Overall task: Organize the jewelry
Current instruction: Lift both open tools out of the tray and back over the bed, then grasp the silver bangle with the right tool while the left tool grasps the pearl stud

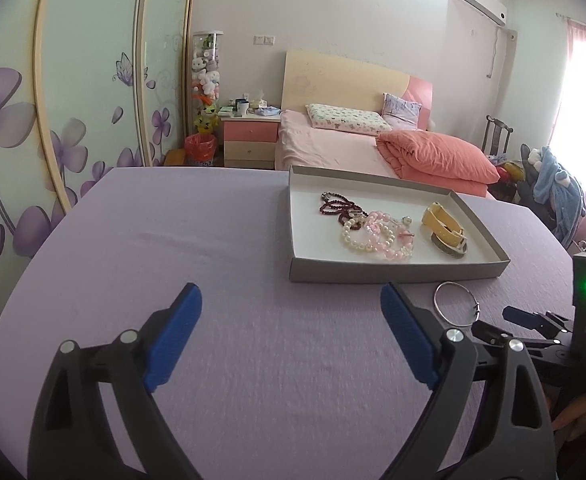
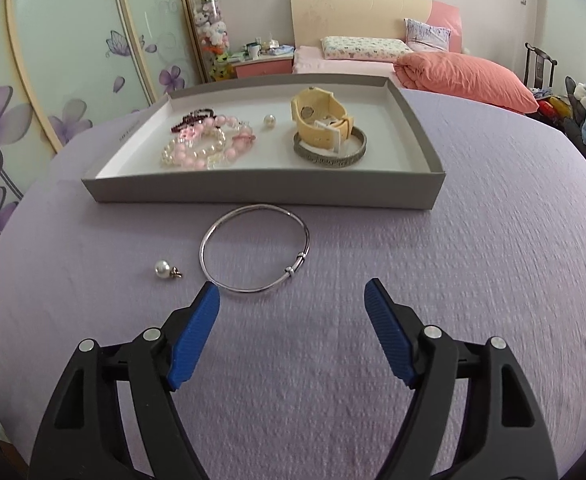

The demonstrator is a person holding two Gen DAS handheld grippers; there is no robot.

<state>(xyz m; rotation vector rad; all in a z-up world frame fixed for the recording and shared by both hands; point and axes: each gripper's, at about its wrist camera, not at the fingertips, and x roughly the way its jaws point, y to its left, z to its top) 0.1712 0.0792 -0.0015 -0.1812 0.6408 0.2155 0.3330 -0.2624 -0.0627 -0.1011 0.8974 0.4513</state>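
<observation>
Purple table (image 2: 493, 240) in a bedroom, tray (image 2: 261, 192) of jewelry toward its far edge.
Bangle (image 2: 255, 248) and pearl (image 2: 162, 269) lie before the tray; left gripper (image 1: 291, 336) and right gripper (image 2: 291, 332) jaws apart, empty.

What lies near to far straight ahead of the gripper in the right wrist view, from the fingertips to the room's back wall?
Right gripper, open → silver bangle on the purple cloth → grey tray's front wall → engraved metal cuff → yellow watch → bed's headboard.

bright daylight | window (image 1: 585, 92) glare blown out | fisheye-bent edges | soft shadows
</observation>
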